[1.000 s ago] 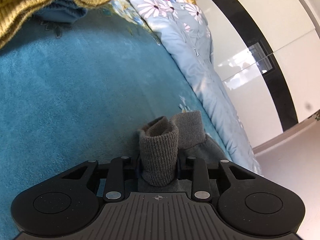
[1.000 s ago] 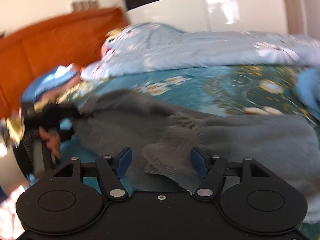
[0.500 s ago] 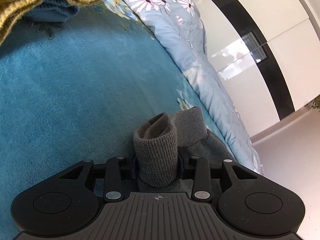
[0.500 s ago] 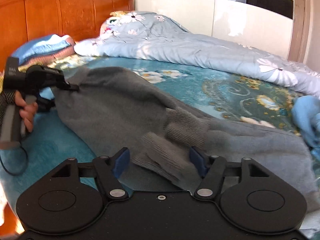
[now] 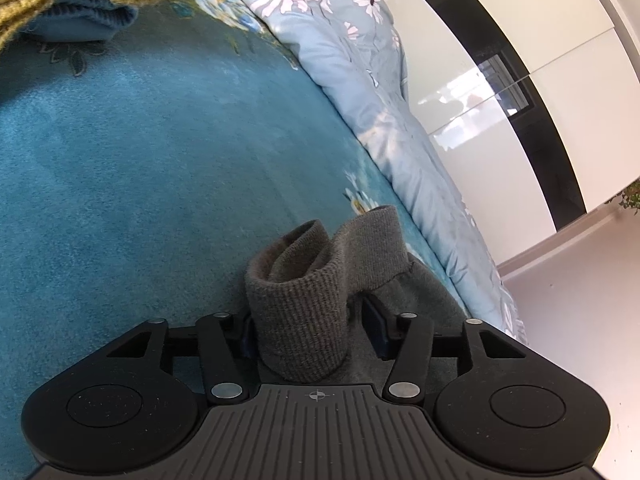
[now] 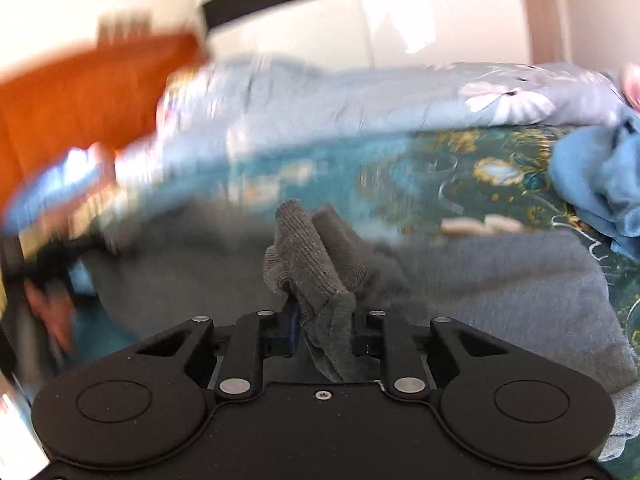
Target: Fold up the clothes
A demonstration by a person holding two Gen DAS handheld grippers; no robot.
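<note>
Since the earlier frames the right gripper [image 6: 322, 330] has just been closing, and its jaws now pinch a bunched ribbed cuff [image 6: 310, 256] of the grey sweater [image 6: 500, 280]; before, they stood wide on either side of that cuff. The left gripper [image 5: 312, 334] has just been opening: its jaws now stand apart around the ribbed hem [image 5: 300, 312] they squeezed a second ago. The right-hand pad is clear of the knit; on the left side the cloth hides the pad, so contact there is hard to judge.

The sweater lies spread on the teal bedspread [image 5: 140, 160], its long axis running roughly across the right wrist view, from the person's hand [image 6: 52, 312] near the bed's left edge toward the right edge. That view is smeared by motion, so its left side reads only roughly. The pinched cuff points away from the camera, up toward the pale floral duvet [image 6: 360, 96] along the far side. A light blue garment [image 6: 600, 184] sits at the right edge.
</note>
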